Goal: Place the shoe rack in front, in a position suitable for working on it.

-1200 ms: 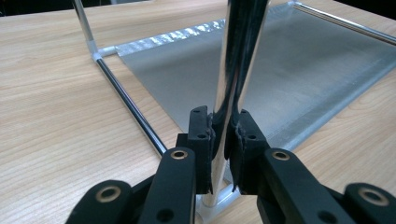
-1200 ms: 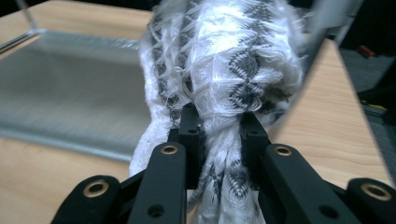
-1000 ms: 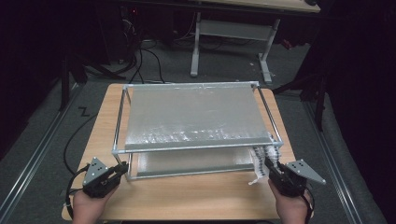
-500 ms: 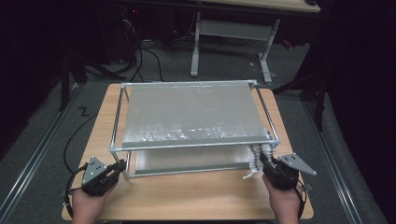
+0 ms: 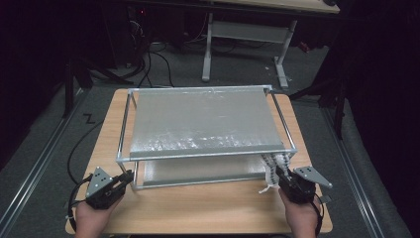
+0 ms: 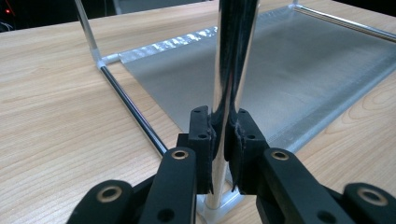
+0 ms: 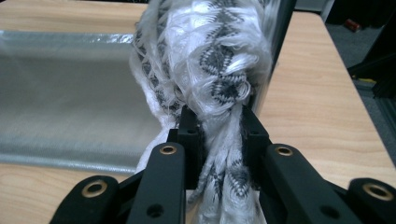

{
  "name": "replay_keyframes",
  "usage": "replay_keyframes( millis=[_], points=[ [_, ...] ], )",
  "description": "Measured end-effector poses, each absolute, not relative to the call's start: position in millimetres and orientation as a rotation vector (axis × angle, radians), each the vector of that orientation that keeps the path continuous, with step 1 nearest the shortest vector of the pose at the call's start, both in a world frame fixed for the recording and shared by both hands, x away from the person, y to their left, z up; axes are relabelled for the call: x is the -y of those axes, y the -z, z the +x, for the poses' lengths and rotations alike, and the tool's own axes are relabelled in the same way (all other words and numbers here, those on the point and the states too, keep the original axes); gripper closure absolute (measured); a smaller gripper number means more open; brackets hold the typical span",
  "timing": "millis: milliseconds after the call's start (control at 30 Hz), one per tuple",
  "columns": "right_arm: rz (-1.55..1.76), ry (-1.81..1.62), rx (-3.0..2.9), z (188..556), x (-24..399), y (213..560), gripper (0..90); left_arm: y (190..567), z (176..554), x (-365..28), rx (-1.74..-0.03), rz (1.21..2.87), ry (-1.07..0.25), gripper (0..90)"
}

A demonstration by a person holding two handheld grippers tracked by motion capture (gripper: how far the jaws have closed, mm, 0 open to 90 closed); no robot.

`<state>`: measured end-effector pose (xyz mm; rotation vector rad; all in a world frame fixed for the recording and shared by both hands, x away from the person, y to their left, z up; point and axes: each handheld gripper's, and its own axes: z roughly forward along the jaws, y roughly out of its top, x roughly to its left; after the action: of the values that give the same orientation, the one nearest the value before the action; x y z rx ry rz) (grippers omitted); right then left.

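Observation:
A two-tier metal rack (image 5: 203,124) stands on the wooden table (image 5: 198,208). My left gripper (image 5: 128,177) is at the rack's front-left corner, shut on the shiny upright post (image 6: 229,70); in the left gripper view the pads (image 6: 205,140) clamp the post just above its corner foot. At the front-right corner my right gripper (image 5: 280,176) is shut on a fuzzy white-and-black knitted cloth (image 5: 271,168). This cloth (image 7: 210,60) hangs by the rack's post, bunched between the jaws of the right gripper (image 7: 219,135).
The rack's lower shelf (image 5: 198,171) lies close to the tabletop. Bare wood runs along the table's front edge between my hands. Behind the table stand a desk frame (image 5: 242,44) and cables on the dark floor (image 5: 158,59).
My right gripper has shifted slightly to the left with the cloth still in it. The left gripper stays on the post.

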<state>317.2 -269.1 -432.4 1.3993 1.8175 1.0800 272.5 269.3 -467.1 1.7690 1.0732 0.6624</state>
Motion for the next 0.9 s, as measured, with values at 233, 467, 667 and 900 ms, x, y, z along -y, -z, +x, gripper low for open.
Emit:
replay_keyframes(
  millis=[233,467,667,900],
  points=[
    [1.400,-1.031,-1.869,318.6,272.3,445.1,76.0,466.4,273.9,-269.5,-1.073,1.775,-0.656,80.6],
    [1.447,-0.984,-1.912,318.4,272.0,461.6,76.1,466.0,275.6,-269.6,-1.077,1.776,-0.654,80.6],
    [1.488,-0.930,-1.960,319.8,273.4,477.6,76.1,466.0,275.9,-269.7,-1.080,1.773,-0.652,80.6],
    [1.518,-0.869,-2.024,325.0,272.9,493.8,76.2,466.2,275.9,-269.9,-1.076,1.774,-0.653,80.6]
  ],
)
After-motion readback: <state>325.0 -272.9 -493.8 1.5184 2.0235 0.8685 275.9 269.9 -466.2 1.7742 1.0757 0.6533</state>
